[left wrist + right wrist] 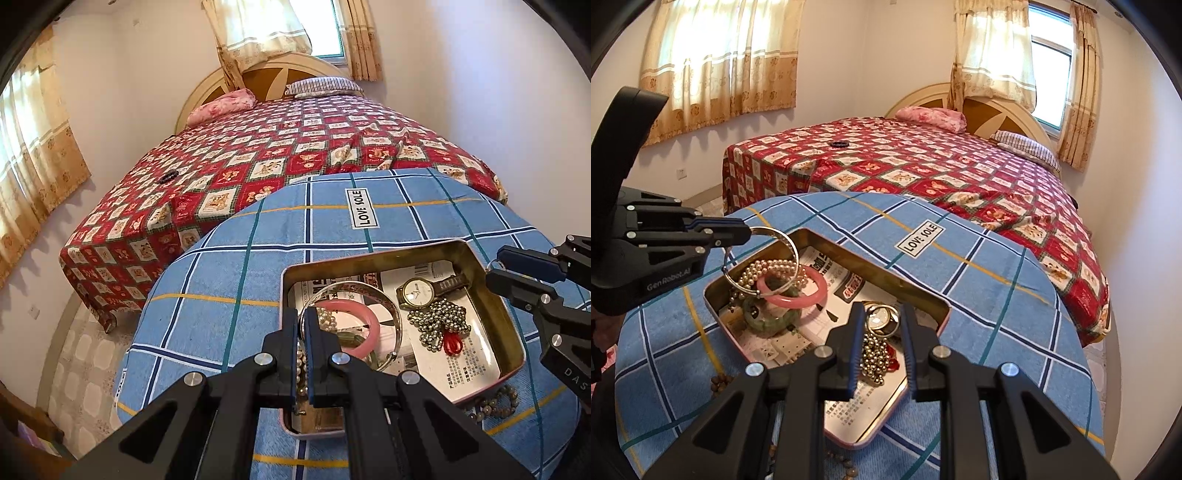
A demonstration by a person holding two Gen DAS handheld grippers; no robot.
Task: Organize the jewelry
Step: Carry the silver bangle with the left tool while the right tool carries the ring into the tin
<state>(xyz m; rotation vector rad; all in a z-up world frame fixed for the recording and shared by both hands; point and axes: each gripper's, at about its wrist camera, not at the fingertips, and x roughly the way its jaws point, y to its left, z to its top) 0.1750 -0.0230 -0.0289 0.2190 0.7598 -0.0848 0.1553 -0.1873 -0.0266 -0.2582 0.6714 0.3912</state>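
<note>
Silver bangle (764, 254) pinched in left tongs (748, 232) above tin (945, 317); right tongs (882, 354) part-open, empty.

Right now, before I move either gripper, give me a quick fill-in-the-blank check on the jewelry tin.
1. The left gripper is shut on the rim of the ____ bangle.
2. The pink bangle lies ____ the tin.
3. The watch has a ____ dial.
4. The brown bead bracelet lies ____ the tin, on the blue checked cloth.

Missing words: silver; inside; white; outside
</note>
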